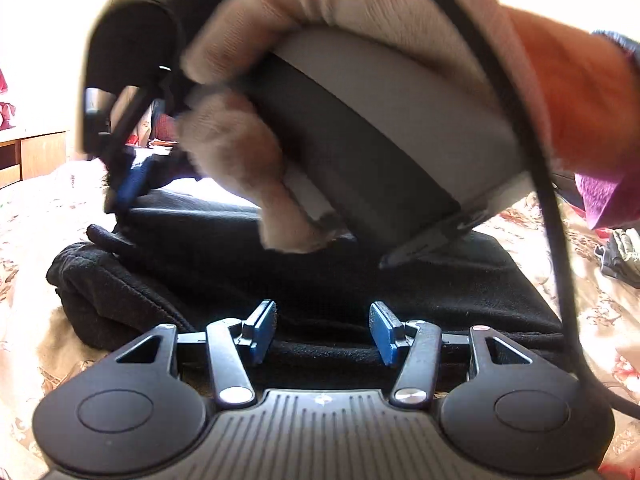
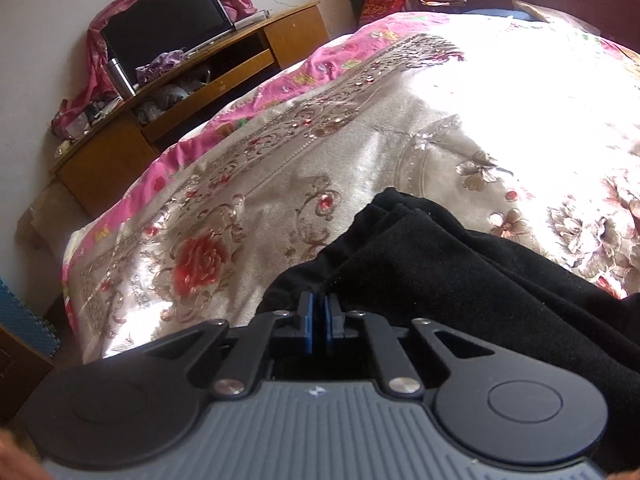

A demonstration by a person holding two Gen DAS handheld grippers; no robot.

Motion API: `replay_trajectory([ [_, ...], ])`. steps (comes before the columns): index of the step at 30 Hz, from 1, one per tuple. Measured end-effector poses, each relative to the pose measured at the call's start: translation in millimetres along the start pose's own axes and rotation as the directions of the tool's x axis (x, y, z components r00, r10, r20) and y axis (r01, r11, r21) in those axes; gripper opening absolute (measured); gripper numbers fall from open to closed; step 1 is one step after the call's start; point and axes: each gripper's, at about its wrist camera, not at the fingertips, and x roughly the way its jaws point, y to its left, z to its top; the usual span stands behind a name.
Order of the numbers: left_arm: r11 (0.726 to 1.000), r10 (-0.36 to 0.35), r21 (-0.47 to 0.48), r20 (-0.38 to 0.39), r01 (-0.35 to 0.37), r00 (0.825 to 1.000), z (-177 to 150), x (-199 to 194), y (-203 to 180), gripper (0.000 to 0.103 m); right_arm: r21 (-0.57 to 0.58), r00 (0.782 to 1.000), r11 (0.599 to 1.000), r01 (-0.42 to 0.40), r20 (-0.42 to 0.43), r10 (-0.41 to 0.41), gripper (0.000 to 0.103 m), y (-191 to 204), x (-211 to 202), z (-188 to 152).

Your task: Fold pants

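**Black pants folded on the flowered bed**

The bed (image 2: 360,168), under a floral cover, carries the black pants (image 1: 320,276), lying folded in layers near its edge. A gloved hand (image 1: 360,8) grips the right gripper (image 2: 319,316) above the cloth; its fingers are pressed together, and whether fabric is pinched between them cannot be told. The left gripper (image 1: 322,330) hovers at the pants' near edge, fingers parted, holding nothing.

Left gripper (image 1: 323,330) fingers apart over folded black pants (image 1: 312,280), gloved hand (image 1: 340,52) holding right gripper (image 1: 124,196) beyond
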Motion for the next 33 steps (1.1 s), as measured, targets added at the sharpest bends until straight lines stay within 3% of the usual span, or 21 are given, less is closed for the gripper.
replay_trajectory([
  [5, 1.000, -0.005, 0.009, -0.009, 0.005, 1.000, 0, 4, -3, 0.065, -0.033, 0.998, 0.999, 0.042, -0.045, -0.044, 0.007, -2, 36, -7],
  [7, 1.000, -0.012, 0.010, -0.014, 0.012, 1.000, -1, 7, -4, 0.065, 0.021, 0.998, 0.999, 0.028, -0.053, -0.026, 0.007, -8, 37, -9],
  [10, 1.000, -0.014, 0.019, -0.022, 0.014, 1.000, 0, 13, -1, 0.065, -0.024, 0.998, 0.999, 0.032, -0.061, -0.033, 0.013, -7, 34, -15],
  [15, 1.000, -0.018, 0.005, -0.017, 0.018, 1.000, 1, 14, 3, 0.065, -0.031, 0.998, 0.999, 0.040, -0.049, -0.042, 0.015, -3, 28, -12],
  [19, 1.000, -0.016, 0.009, -0.023, 0.017, 1.000, 0, 15, 5, 0.065, -0.098, 0.998, 0.995, 0.032, -0.051, -0.037, 0.037, 5, 18, -21],
  [24, 0.999, -0.017, 0.026, -0.023, 0.018, 1.000, -1, 15, 3, 0.066, 0.011, 1.000, 1.000, 0.013, 0.025, -0.013, 0.037, -15, -34, -35],
  [26, 1.000, -0.015, 0.027, -0.026, 0.015, 1.000, 1, 14, 3, 0.066, 0.105, 0.996, 0.993, 0.053, 0.068, -0.060, 0.038, -44, -73, -54],
  [28, 1.000, -0.010, 0.028, -0.027, 0.011, 1.000, 3, 14, 2, 0.066, 0.184, 0.982, 0.973, 0.139, 0.097, -0.159, 0.039, -74, -110, -75],
  [30, 1.000, -0.003, 0.026, -0.028, 0.004, 1.000, 4, 16, 0, 0.066, 0.267, 0.942, 0.925, 0.269, 0.125, -0.310, 0.039, -112, -155, -105],
  [32, 1.000, 0.000, 0.008, -0.035, 0.001, 0.999, 6, 17, -2, 0.066, 0.357, 0.911, 0.872, 0.336, 0.113, -0.397, 0.046, -145, -182, -131],
  [33, 1.000, 0.002, -0.001, -0.038, -0.002, 0.999, 8, 18, -3, 0.066, 0.431, 0.905, 0.836, 0.340, 0.091, -0.415, 0.047, -164, -192, -146],
])
